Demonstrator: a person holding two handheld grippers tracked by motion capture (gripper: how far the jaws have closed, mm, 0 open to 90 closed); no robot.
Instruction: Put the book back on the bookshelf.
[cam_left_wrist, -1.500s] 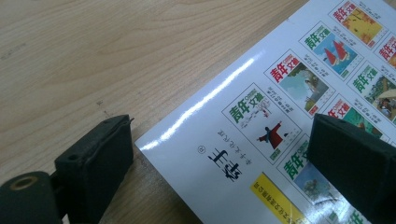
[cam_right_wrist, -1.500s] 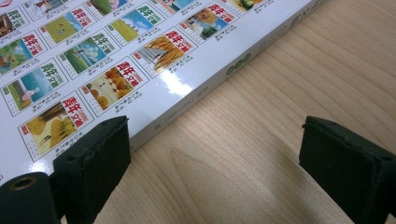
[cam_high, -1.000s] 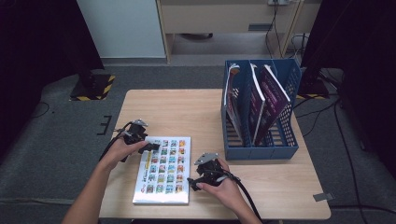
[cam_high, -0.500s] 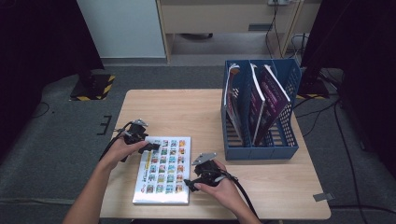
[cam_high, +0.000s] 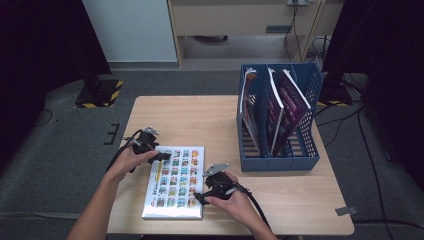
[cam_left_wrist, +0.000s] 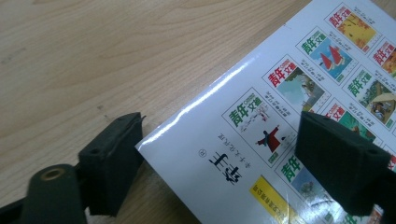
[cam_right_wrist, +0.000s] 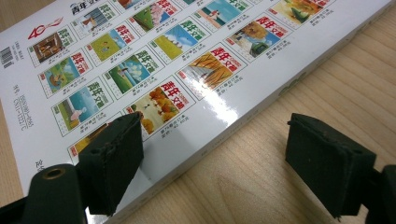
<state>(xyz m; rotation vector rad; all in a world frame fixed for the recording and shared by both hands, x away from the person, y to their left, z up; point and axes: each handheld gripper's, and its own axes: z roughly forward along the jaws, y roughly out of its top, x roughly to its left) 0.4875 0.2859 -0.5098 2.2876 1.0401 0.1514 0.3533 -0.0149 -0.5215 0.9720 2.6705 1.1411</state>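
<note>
book (cam_high: 175, 182) flat on counter (cam_high: 200, 117), near-left. file rack (cam_high: 278, 120) to its right, further back, magazines (cam_high: 280, 112) upright in it.

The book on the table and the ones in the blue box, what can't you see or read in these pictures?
- Flat book: high view, cover writing too small to read.
- Same book, left gripper view: far part cut off by the frame edges, some hidden by a black jaw.
- Books in the blue file rack: high view, lower parts hidden by its walls, titles too small.
- Flat book's underside: hidden against the table.
</note>
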